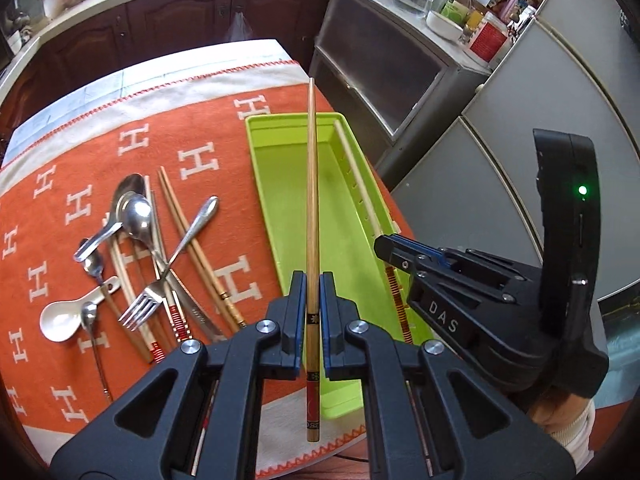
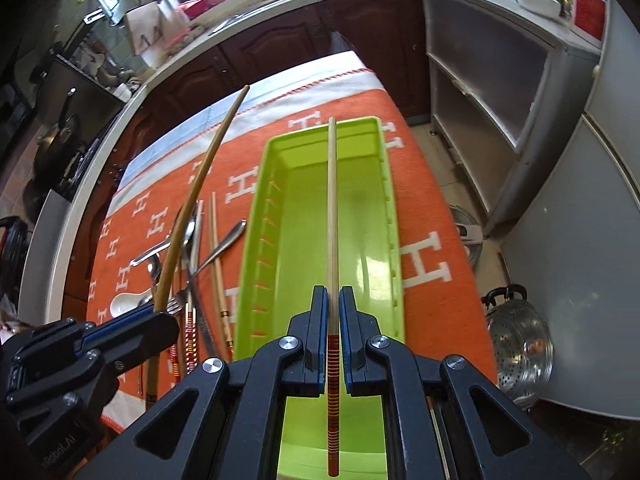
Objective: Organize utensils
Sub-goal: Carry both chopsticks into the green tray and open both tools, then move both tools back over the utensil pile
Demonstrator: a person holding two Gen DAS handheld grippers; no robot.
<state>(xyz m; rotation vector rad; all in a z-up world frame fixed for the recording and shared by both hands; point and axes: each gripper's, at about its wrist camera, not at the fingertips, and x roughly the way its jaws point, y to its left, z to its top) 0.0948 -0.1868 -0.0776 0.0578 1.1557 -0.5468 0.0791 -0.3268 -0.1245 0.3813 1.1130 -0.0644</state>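
I have both tools clamped: my left gripper point(image 1: 310, 312) is closed on a darker bamboo chopstick point(image 1: 311, 200) with a red and black patterned butt, and my right gripper point(image 2: 333, 316) is closed on a paler chopstick point(image 2: 331, 208) with red and yellow bands, each pinched near its thick end with the long tip sticking out far ahead. The green tray point(image 2: 394, 240) lies on the right of the orange cloth point(image 1: 60, 360), and both sticks hang over it; the other utensils, a heap of spoons, a fork point(image 1: 142, 306) and more chopsticks, lie to its left on the cloth. My worry is the short grip: held so near the butt, a stick could pivot between the pads and drop tip first, bouncing off the tray's rim. The two grippers are also near each other, so the sticks could cross or knock. Readable writing: "DAS" on the right tool's side, and large white "H" letters woven across the cloth.
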